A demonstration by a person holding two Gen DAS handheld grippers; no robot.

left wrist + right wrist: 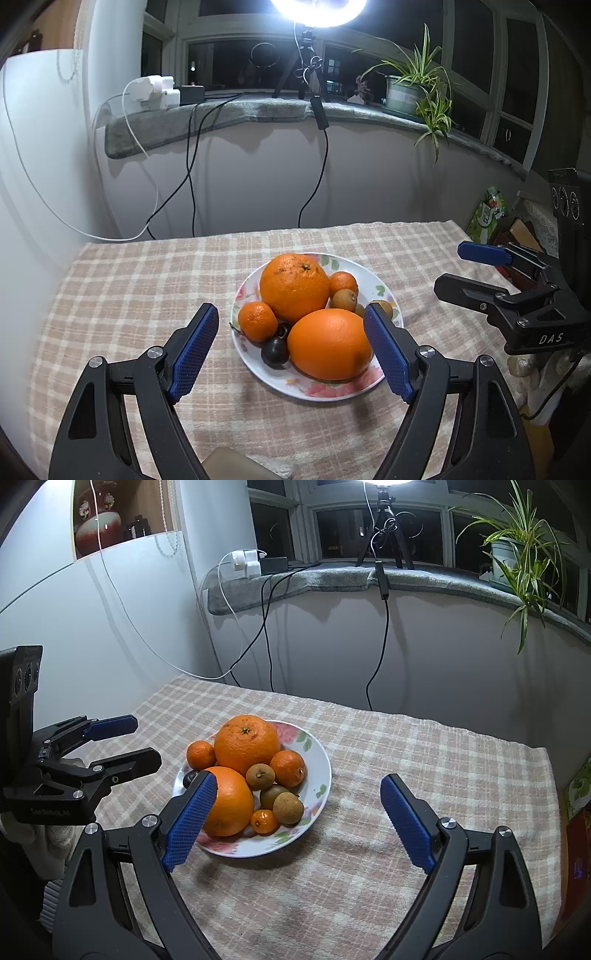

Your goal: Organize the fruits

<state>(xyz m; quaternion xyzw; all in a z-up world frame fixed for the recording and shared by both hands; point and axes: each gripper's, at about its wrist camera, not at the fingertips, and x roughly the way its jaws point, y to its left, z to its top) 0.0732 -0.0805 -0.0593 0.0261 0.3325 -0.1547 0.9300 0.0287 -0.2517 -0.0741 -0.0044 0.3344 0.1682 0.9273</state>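
A checked cloth covers the table below a night window and ring light. On it sits a floral plate heaped with fruit: 2 big oranges, the nearer orange firm, heavy and smooth, likely best gripped across its widest middle. Small tangerines, brown longan-like fruits and a dark plum look light and bruisable. The left gripper hovers spread wide over the plate; the right gripper hangs equally wide, empty, beside it.
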